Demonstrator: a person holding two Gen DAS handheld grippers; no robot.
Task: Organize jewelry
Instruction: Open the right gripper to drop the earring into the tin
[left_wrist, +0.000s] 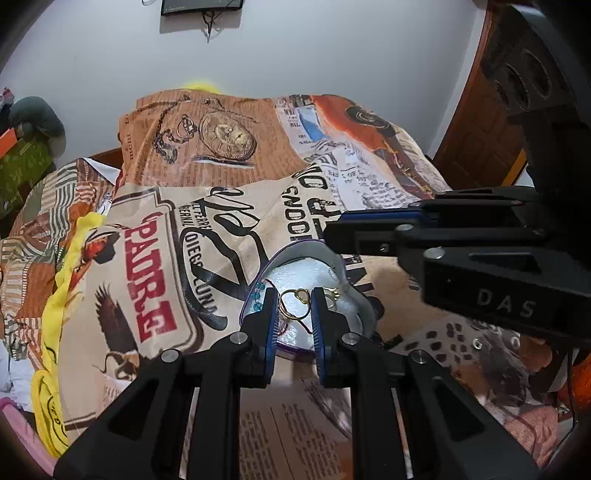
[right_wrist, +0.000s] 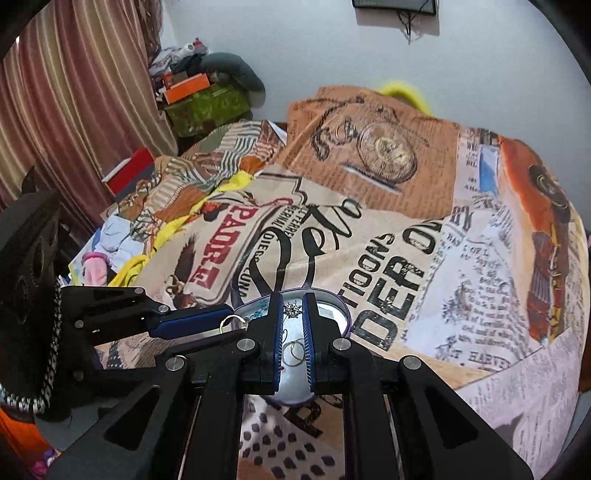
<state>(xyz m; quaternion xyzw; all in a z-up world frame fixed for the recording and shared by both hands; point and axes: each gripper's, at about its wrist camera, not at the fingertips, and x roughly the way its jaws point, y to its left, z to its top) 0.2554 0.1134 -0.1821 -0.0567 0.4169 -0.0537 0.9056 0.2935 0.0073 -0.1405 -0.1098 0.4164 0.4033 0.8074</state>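
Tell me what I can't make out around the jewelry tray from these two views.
- Left wrist: the left gripper fingers cover the tray sides; whether the gold ring is gripped is unclear.
- Right wrist: the right gripper fingers hide most of the tray interior.
- Both views: the blue beads are too small to identify.

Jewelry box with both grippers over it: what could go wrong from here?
1. The gold ring sits between the left gripper jaws, seemingly unclamped; closing off-center could flick it out of the box.
2. The right gripper hovers over the same box, close to the left one; they could collide.
3. The box rests on a soft bedspread, so pressing down may tip it and spill the star pendant and beads.
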